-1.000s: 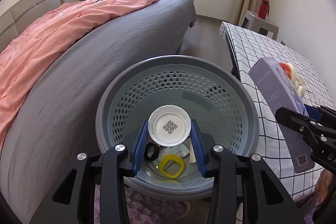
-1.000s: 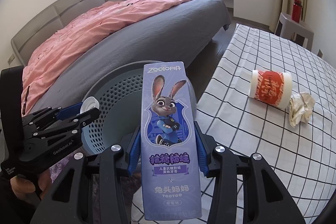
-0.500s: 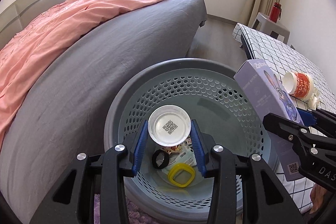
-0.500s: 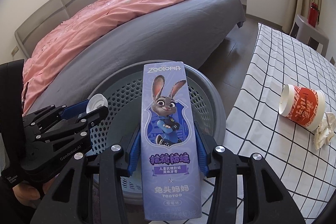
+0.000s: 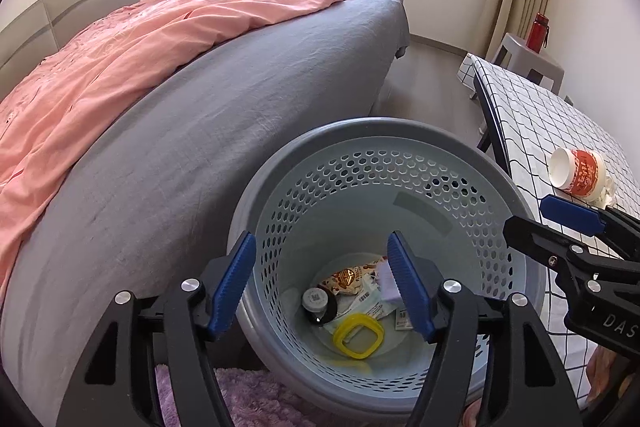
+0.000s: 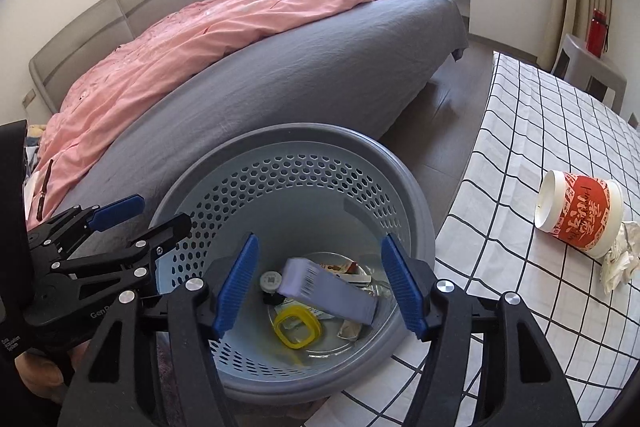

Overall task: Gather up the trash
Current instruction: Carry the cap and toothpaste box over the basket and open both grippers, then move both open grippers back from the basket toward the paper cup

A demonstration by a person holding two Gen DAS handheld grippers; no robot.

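left gripper (image 5: 322, 283): my jaws are opening, nothing between them; the white lid (image 5: 313, 299) i held a second ago now lies in the basket (image 5: 384, 135).
right gripper (image 6: 318, 281): jaws opening, empty; the purple box (image 6: 328, 290) has dropped in.
meaning: 2 items binned together.
remaining: 1 red cup (image 6: 580, 213) and 1 crumpled tissue (image 6: 620, 261) on the checked table (image 6: 520, 115); i judge those next.

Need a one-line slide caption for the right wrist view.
Right gripper opening over the grey basket, purple box dropped inside; paper cup remains on the checked table.
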